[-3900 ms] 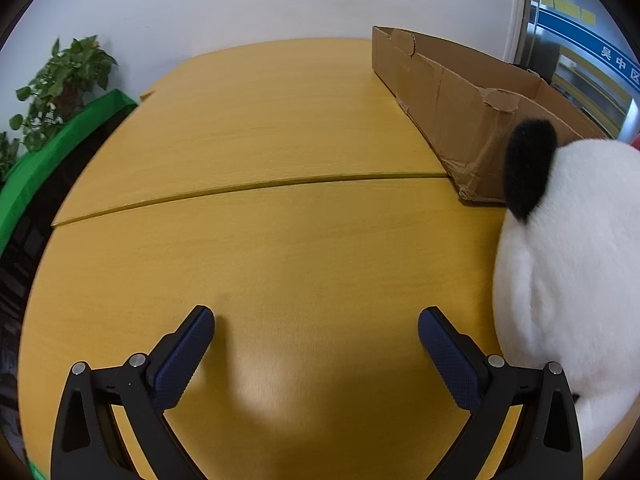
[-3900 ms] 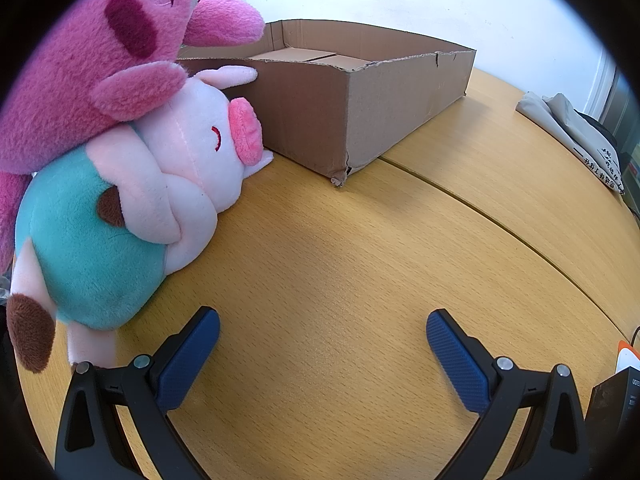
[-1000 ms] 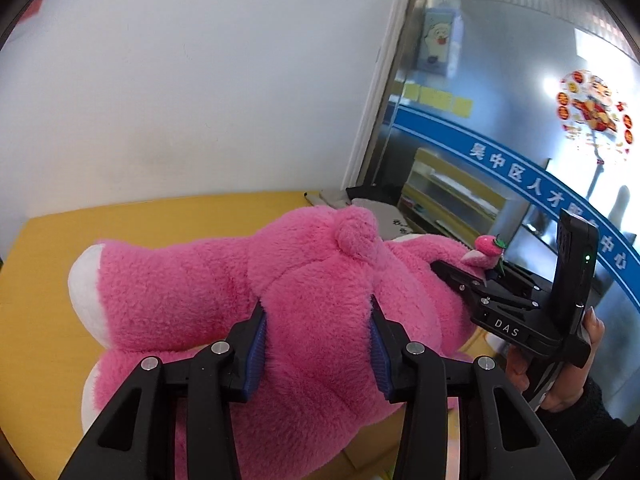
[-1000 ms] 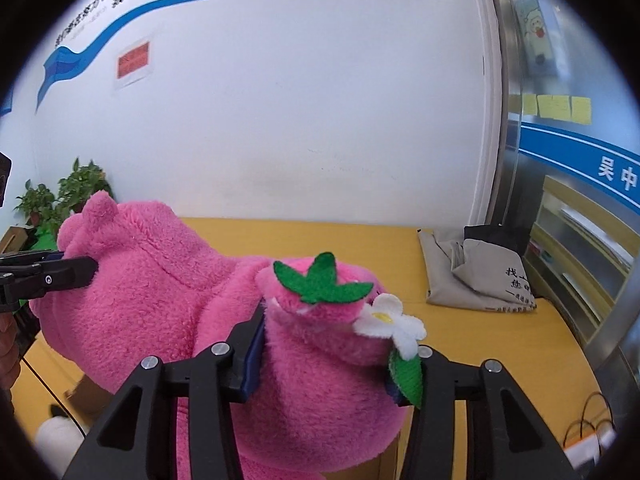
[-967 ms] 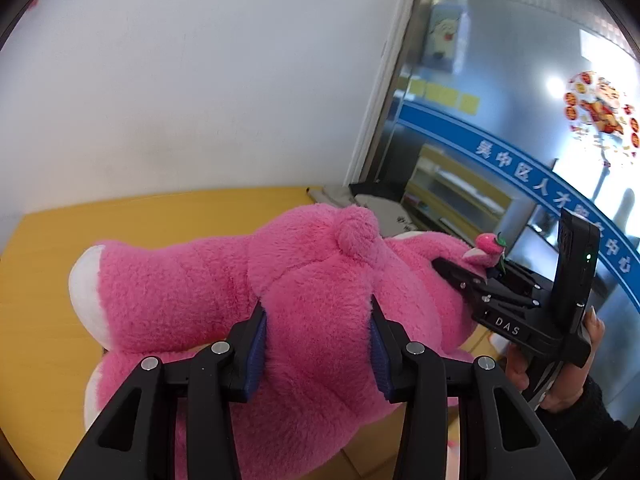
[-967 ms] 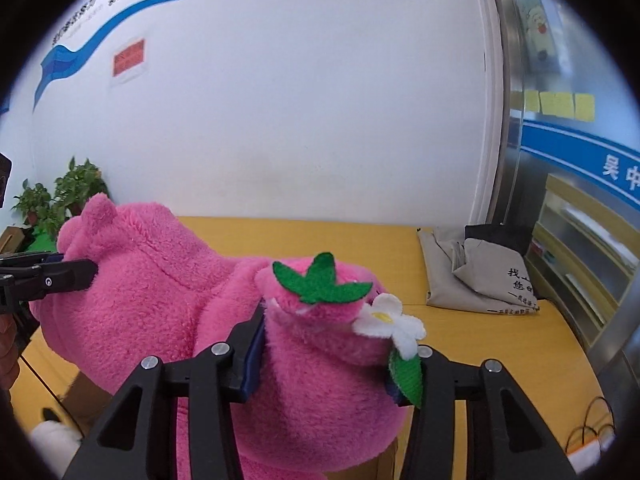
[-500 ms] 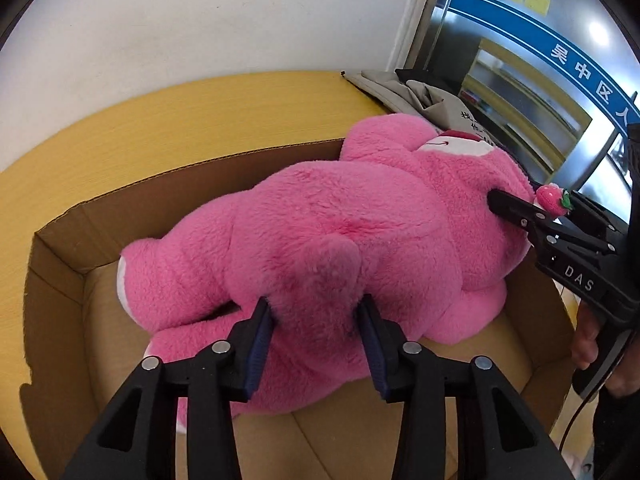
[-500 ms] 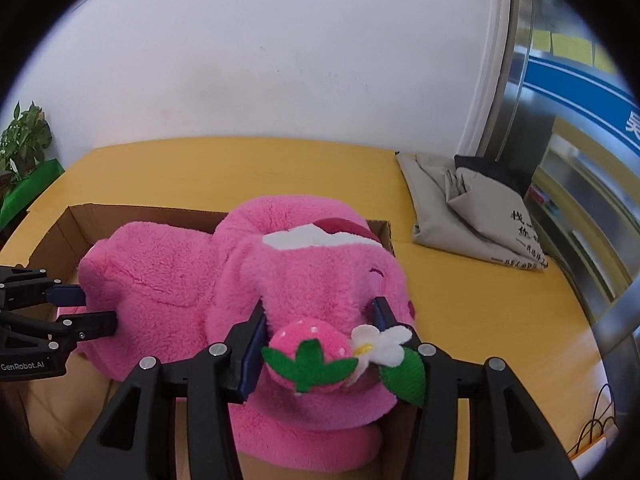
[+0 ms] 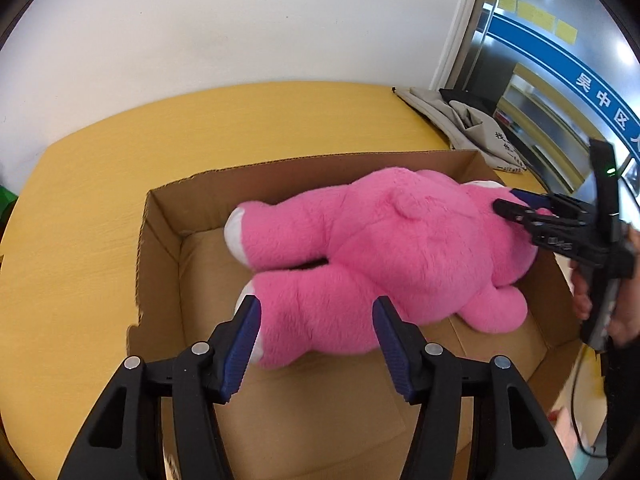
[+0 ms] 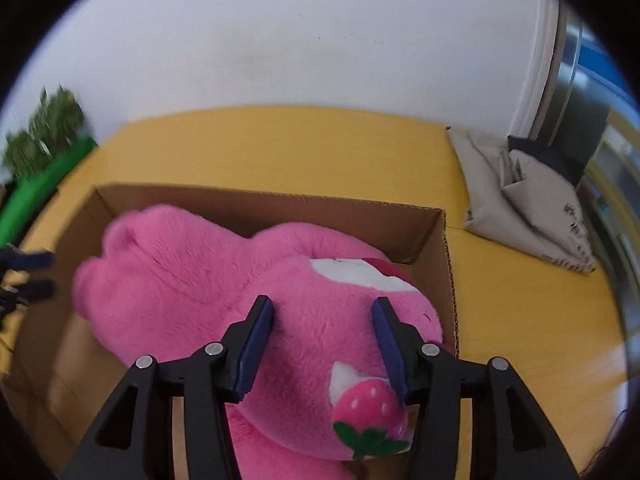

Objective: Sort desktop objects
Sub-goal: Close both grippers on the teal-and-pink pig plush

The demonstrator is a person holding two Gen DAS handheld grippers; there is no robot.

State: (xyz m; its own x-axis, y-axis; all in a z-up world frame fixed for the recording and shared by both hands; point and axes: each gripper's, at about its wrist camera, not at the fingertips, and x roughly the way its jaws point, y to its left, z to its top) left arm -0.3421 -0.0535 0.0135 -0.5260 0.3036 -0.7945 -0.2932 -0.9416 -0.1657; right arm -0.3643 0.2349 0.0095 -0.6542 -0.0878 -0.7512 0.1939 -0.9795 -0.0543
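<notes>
Pink plush bear lying on its side inside the cardboard box, long axis running across from the left gripper at the leg end over to the right gripper at the head end, so each hand equally near its own end. Left gripper just widened, blue pads standing either side of the lower leg and no longer squeezing it; right gripper easing apart too, pads flanking the head above the felt strawberry, fur barely touched. Box resting on the yellow desk, white wall beyond, folded grey cloth bag off to the right, potted plant far left.
</notes>
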